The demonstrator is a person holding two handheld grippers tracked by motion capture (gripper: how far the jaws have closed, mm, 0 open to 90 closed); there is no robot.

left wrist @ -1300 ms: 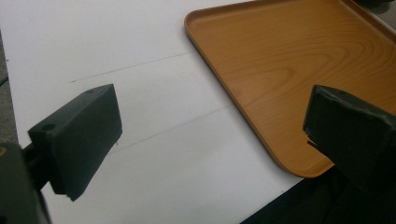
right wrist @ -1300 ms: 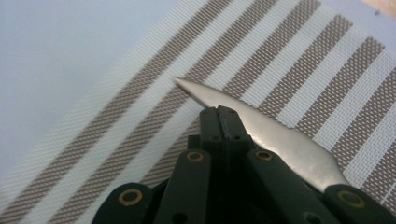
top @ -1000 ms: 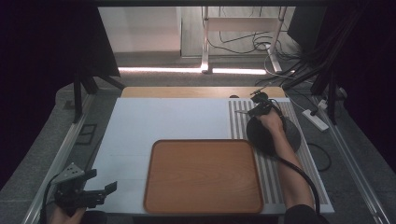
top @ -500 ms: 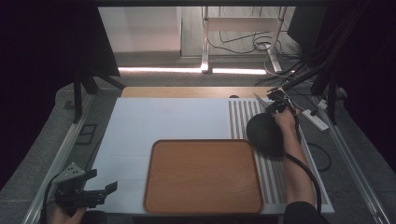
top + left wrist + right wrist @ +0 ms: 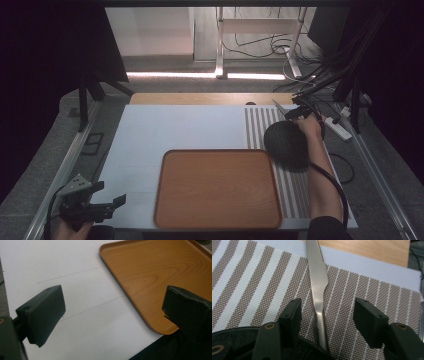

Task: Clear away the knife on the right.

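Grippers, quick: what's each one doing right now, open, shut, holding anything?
Left gripper: open, holding nothing, over the white table beside the wooden tray.
Right gripper: jaws just opened, butter knife lies between them, not pinched.

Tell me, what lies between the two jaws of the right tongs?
In the right gripper view, a metal knife lies on the striped mat between the open jaws of the right tongs, which have just been opening; neither pad touches it.
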